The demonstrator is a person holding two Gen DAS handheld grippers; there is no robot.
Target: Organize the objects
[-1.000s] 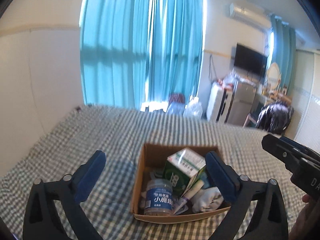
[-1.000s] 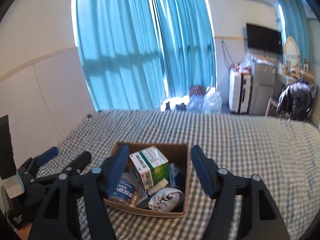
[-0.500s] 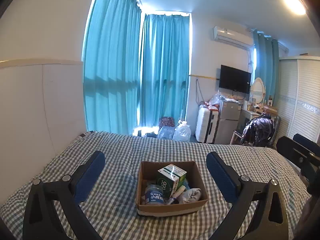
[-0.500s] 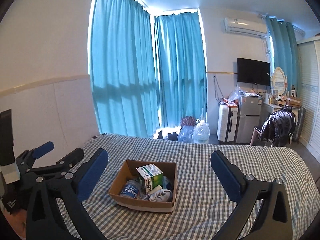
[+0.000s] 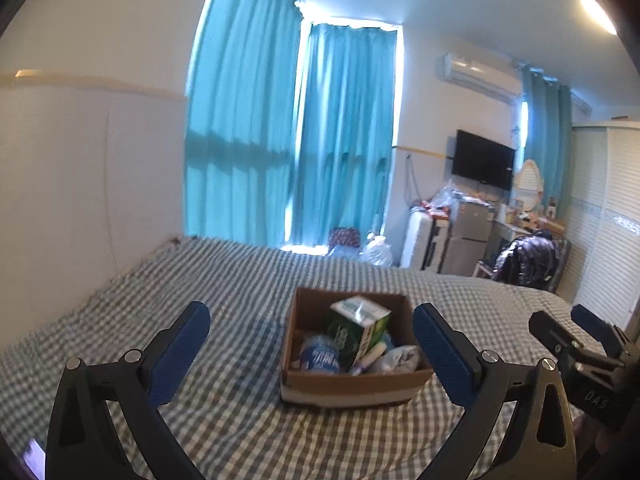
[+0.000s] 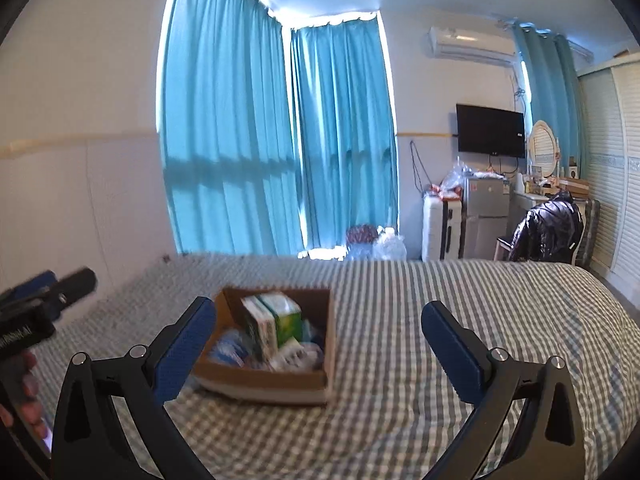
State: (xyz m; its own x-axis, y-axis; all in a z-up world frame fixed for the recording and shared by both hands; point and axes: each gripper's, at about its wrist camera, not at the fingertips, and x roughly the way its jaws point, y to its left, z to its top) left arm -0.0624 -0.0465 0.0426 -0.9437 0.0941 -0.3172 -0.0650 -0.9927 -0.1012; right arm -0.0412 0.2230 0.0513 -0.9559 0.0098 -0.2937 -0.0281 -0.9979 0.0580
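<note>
A brown cardboard box (image 5: 344, 388) (image 6: 264, 384) sits on the checked bed cover. Inside it stand a green and white carton (image 5: 358, 330) (image 6: 276, 322), a blue-labelled jar (image 5: 320, 356), a small tube (image 5: 370, 356) and a white crumpled item (image 5: 400, 360). My left gripper (image 5: 312, 348) is open and empty, a short way back from the box. My right gripper (image 6: 318, 346) is open wide, also empty, with the box ahead to its left. Each gripper shows at the edge of the other's view, with a hand (image 6: 24, 396) on the left one.
The bed (image 5: 200, 288) runs along a white wall on the left, with turquoise curtains (image 5: 288, 140) beyond its far end. A suitcase (image 6: 442, 226), small fridge (image 6: 486, 216), chair with a dark jacket (image 6: 546, 228) and louvred wardrobe (image 6: 612, 168) stand at the right.
Both grippers have drawn back from the box, which now looks smaller and farther. The right gripper's jaws have spread wider. The box and its contents have stayed put.
</note>
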